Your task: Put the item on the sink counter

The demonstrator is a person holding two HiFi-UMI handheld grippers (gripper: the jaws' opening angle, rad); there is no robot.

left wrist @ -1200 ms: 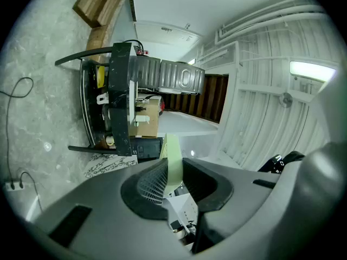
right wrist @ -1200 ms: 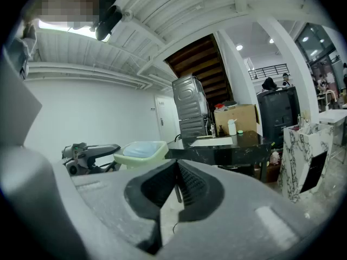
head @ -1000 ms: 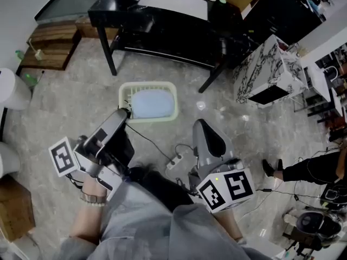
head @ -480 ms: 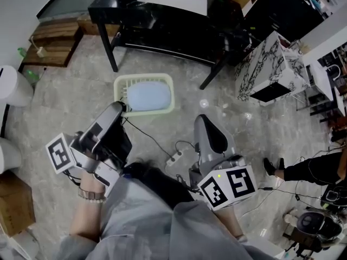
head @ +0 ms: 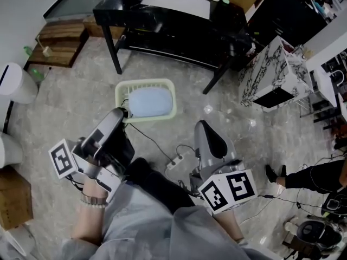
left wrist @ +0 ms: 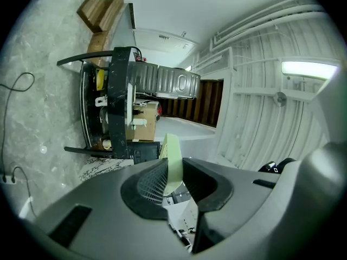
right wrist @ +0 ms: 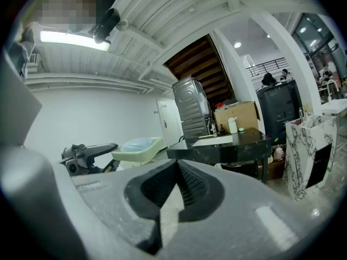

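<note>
Bright strip light [left wrist: 309,67], fisheye-warped dark edges

One corner of the basket [head: 146,83] is covered by the left gripper [head: 123,112]; the pale blue thing [head: 149,102] inside cannot be identified. A person's legs [head: 312,172] are cut off at the right edge.

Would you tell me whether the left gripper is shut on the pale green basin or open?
Shut on it: the left gripper pinches the pale green basin by its thin rim, visible between its pads.
</note>
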